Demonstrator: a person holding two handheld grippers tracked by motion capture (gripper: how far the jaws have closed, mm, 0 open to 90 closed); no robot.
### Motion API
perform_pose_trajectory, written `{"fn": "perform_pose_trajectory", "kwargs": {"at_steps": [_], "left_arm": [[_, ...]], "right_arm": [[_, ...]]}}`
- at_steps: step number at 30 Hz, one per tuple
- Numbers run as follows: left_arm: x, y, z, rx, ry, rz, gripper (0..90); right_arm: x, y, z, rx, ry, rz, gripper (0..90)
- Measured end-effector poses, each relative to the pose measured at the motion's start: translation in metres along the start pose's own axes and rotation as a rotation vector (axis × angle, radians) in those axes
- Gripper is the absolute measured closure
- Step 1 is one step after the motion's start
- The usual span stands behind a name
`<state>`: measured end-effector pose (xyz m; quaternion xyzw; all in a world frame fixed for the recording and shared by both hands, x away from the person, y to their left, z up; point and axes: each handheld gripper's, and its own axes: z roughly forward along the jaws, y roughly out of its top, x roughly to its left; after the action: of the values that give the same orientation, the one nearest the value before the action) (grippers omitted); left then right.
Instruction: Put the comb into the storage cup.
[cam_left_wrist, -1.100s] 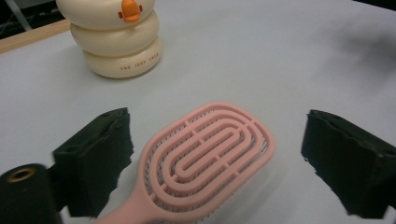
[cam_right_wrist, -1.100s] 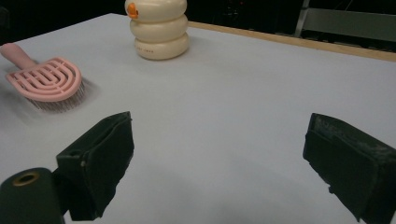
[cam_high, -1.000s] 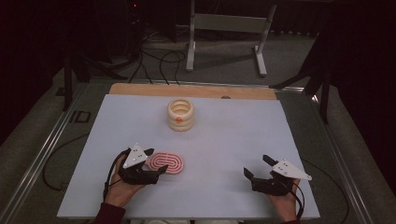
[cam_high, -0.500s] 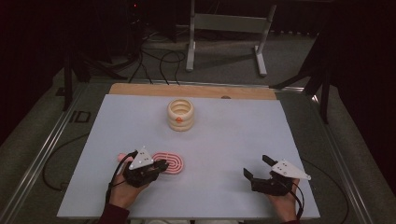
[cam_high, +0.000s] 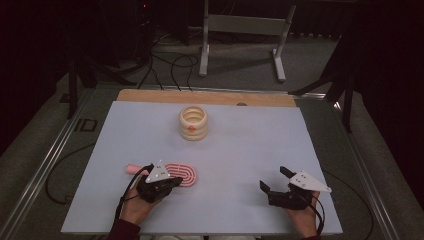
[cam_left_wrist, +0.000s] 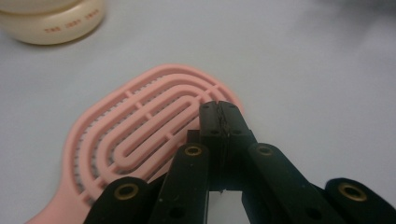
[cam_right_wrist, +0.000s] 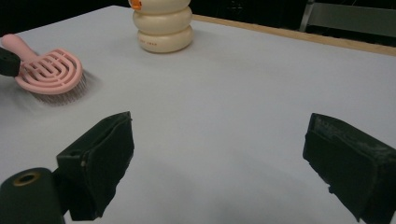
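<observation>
The left gripper (cam_high: 167, 183), black with a grey three-cornered plate on top, sits near the front edge of the tabletop toward its left corner, and its jaws have just been closing: in the left gripper view (cam_left_wrist: 219, 109) the two tips now meet with no gap, and nothing can be seen clamped between them. They lie over the edge of the pink plastic hairbrush (cam_left_wrist: 140, 140), whose oval head has curved slots through it; whether the tips press on that head or only hang above it cannot be told. The brush lies flat, bristles down, head toward the middle of the tabletop and its rounded pink handle (cam_high: 133, 169) pointing to the left edge. The person's left hand (cam_high: 134, 207) comes in from the front edge behind this gripper. The right gripper (cam_high: 274, 182), of the same make, rests near the front edge toward the right corner, well apart from the brush, with its jaws spread wide and only bare surface between them, as the right gripper view (cam_right_wrist: 224, 163) shows. The person's right hand (cam_high: 305, 220) holds it from below. Toward the back edge, about midway across, stands a cream ribbed round jar (cam_high: 193, 122) made of stacked rings with a small orange mark on its side. The white tabletop (cam_high: 250, 145) ends at a wooden strip (cam_high: 205, 97) along its back edge
</observation>
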<state>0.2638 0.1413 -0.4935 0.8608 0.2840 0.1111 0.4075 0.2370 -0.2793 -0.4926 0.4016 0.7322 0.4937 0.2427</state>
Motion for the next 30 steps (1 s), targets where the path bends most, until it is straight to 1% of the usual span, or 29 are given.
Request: {"fn": "perform_pose_trajectory", "kwargs": {"at_steps": [5, 9, 13, 15, 18, 20, 24, 27, 30], "left_arm": [[-0.005, 0.002, 0.005, 0.012, -0.024, 0.010, 90.0], [-0.009, 0.003, 0.008, 0.027, -0.050, 0.036, 90.0], [-0.013, 0.005, 0.012, 0.040, -0.068, 0.052, 90.0], [-0.013, 0.005, 0.015, 0.061, -0.051, 0.060, 90.0], [-0.011, 0.005, 0.019, 0.074, -0.033, 0.046, 90.0], [-0.011, 0.006, 0.020, 0.086, -0.011, 0.044, 90.0], [-0.006, 0.005, 0.022, 0.109, 0.034, 0.025, 90.0], [-0.001, 0.005, 0.021, 0.106, 0.063, -0.002, 90.0], [0.002, 0.005, 0.021, 0.113, 0.088, -0.018, 90.0]], "right_arm": [[0.000, 0.000, 0.000, 0.003, 0.000, -0.003, 8.7], [0.000, 0.000, 0.001, 0.005, 0.002, -0.004, 8.7], [0.000, 0.000, 0.001, 0.006, 0.004, -0.004, 8.7], [0.001, 0.000, 0.001, 0.006, 0.004, -0.005, 8.7], [0.001, 0.000, 0.001, 0.007, 0.003, -0.004, 8.7], [0.001, 0.000, 0.001, 0.008, 0.003, -0.005, 8.7], [0.000, -0.001, 0.000, 0.006, 0.001, -0.003, 8.7], [-0.001, -0.001, 0.000, 0.006, -0.001, -0.002, 8.7], [0.000, -0.001, 0.001, 0.007, 0.000, -0.001, 8.8]]}}
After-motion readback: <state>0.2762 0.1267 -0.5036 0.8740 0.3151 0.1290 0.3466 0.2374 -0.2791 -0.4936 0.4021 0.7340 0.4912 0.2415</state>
